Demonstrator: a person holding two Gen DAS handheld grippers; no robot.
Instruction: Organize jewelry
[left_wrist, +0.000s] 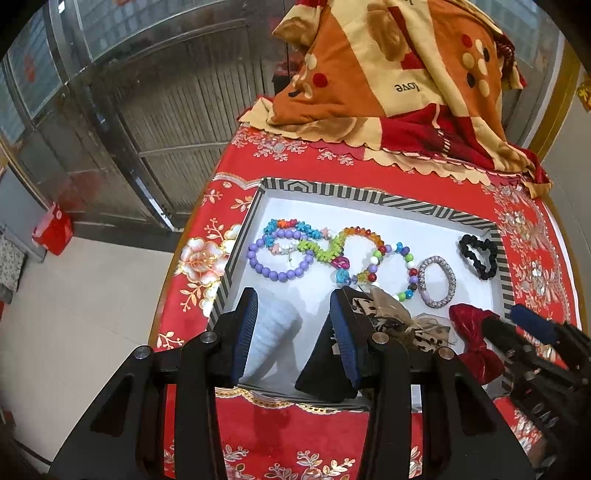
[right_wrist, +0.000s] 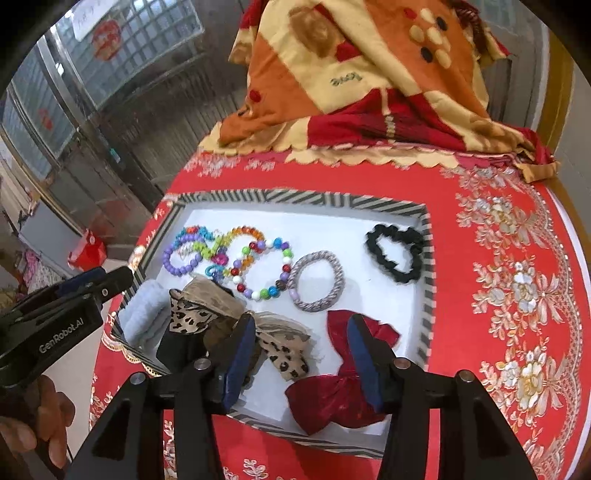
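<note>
Currently: red bow, near right corner of the striped tray, under the right gripper.

Item is a soft, shiny velvet-like fabric bow, judged light, crushable and not fragile; its cinched middle looks the surest place to pinch, the loops likely to slide or fold. Long axis runs near to far, one loop toward the far side, the other at the tray's near rim. Right gripper stands released, one finger over the bow, no pinch visible. Left gripper also unclenched, hovering above a pale blue scrunchie at near left. Beaded bracelets lie far left; black scrunchie far right.
</note>
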